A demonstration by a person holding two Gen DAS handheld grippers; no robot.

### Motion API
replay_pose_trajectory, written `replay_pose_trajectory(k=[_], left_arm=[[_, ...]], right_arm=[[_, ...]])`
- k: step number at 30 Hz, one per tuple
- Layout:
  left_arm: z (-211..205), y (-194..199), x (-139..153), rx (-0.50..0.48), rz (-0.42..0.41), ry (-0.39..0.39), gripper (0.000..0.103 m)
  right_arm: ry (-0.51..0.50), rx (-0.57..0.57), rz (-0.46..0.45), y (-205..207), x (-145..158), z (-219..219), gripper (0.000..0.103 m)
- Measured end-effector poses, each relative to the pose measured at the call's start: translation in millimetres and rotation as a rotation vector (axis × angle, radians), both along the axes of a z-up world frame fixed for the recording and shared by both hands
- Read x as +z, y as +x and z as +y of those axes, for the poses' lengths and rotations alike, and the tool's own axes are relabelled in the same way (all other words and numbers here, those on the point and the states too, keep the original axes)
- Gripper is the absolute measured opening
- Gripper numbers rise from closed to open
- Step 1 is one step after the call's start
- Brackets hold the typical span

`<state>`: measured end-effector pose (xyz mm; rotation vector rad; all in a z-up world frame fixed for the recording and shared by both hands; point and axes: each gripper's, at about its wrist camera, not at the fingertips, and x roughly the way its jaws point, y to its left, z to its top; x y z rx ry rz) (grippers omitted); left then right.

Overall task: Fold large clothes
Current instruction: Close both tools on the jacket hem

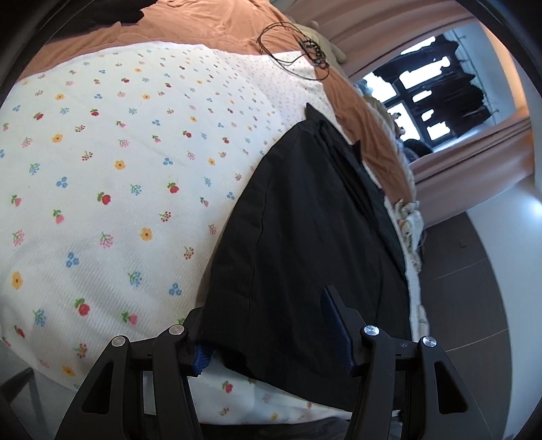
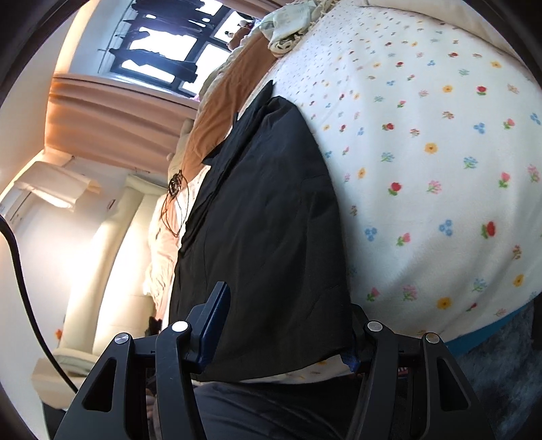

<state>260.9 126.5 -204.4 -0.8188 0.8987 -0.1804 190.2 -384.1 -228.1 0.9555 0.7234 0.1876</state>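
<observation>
A black garment (image 1: 305, 220) lies folded in a long strip along the bed's edge, on a white bedspread (image 1: 118, 186) printed with small flowers. My left gripper (image 1: 267, 325) holds its near end. One blue-padded finger (image 1: 333, 321) rests on top of the cloth, and the other finger (image 1: 203, 358) is mostly hidden under it. The right wrist view shows the same garment (image 2: 264, 210) from its other near corner. There my right gripper (image 2: 288, 311) has one finger (image 2: 216, 314) on top and the other tucked beneath. The thick folded cloth fills both gaps.
An orange blanket (image 1: 203, 27) covers the far part of the bed, and a thin black cable (image 1: 291, 44) is coiled on it. Dark floor tiles (image 1: 457, 287), a curtain (image 1: 474, 159) and a window (image 1: 433, 98) lie beyond the bed's edge. Crumpled pale cloth (image 2: 291, 27) sits at the far end.
</observation>
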Motion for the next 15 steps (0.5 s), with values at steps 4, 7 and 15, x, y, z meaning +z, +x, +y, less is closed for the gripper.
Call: replay_pose_trajectory(k=[4, 7, 15], left_arm=[[-5.8, 3.3, 1.4, 0.024, 0.013, 0.074, 0.037], [-3.8, 3.9, 0.1, 0.052, 0.033, 0.096, 0.010], [-3.9, -12.6, 24.4, 0.079, -0.048, 0.135, 0.002]], right_arm=[[-0.024, -0.035, 0.006, 5.9, 0.4, 2.2, 0.054], [-0.040, -0.075, 0.042, 8.8, -1.3, 0.8, 0.026], [-0.036, -0.138, 0.002, -7.0, 12.5, -5.7, 0.005]])
